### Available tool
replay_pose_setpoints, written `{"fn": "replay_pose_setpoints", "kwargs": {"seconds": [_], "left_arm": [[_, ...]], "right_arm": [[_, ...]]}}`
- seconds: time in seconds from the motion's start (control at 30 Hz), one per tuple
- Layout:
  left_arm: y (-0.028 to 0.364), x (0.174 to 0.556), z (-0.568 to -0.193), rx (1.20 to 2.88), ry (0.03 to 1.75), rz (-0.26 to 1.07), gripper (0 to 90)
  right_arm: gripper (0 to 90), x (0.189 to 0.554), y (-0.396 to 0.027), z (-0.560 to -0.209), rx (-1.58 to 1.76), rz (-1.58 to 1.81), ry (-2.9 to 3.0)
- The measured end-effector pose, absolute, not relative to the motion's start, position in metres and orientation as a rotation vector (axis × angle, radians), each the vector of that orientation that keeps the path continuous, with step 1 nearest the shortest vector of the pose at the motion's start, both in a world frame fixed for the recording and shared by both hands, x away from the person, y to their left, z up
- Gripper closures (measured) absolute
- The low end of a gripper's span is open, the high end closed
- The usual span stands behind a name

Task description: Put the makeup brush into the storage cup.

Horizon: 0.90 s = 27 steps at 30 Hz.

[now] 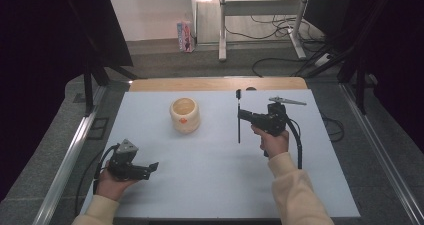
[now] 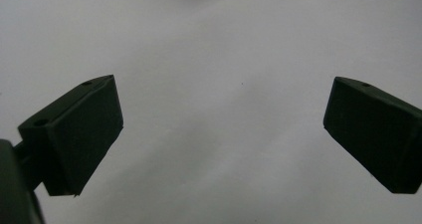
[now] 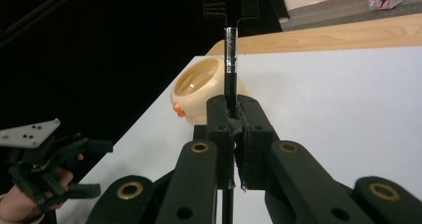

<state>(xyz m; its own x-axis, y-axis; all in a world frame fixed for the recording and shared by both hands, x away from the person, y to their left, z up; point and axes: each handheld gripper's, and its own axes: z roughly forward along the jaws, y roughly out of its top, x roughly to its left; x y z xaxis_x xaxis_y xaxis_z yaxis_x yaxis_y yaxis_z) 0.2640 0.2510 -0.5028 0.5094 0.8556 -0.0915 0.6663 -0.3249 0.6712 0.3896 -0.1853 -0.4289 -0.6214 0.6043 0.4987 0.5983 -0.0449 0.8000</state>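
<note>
A pale blue-grey mat (image 1: 210, 175) covers most of the wooden table (image 1: 215, 83), whose bare wood shows as a strip along the far edge. On the mat, left of centre and toward the far side, stands a cream-coloured round pot (image 1: 185, 115) with an open mouth and a small orange mark low on its near wall; in the right gripper view the same pot (image 3: 199, 92) sits beyond and left of the jaws, tilted by the camera's angle.

The right gripper (image 1: 240, 114), held in the person's right hand (image 1: 274, 140) at the right-centre of the mat, points left toward the pot but is well apart from it. Its jaws are pressed together on a thin black brush (image 1: 238, 120) — a long slim handle with a dark bristle head at its far end. In the right gripper view the brush (image 3: 230, 55) rises straight from between the closed jaws, the bristle head at the top.

The left gripper (image 1: 150, 167) is held in the left hand (image 1: 111, 184) near the mat's near-left corner, well apart from the pot and brush. Its jaws stand wide apart with nothing between them — the left gripper view looks down on bare mat (image 2: 224, 134) between the two black fingers (image 2: 79, 134).
</note>
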Motion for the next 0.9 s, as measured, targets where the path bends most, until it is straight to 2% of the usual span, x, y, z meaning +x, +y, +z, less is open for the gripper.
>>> {"fn": "replay_pose_setpoints", "kwargs": {"seconds": [0.9], "left_arm": [[0.251, 0.264, -0.503, 2.089, 1.239, 0.357, 3.0]], "right_arm": [[84.8, 0.397, -0.181, -0.418, 1.338, 1.883, 2.070]]}}
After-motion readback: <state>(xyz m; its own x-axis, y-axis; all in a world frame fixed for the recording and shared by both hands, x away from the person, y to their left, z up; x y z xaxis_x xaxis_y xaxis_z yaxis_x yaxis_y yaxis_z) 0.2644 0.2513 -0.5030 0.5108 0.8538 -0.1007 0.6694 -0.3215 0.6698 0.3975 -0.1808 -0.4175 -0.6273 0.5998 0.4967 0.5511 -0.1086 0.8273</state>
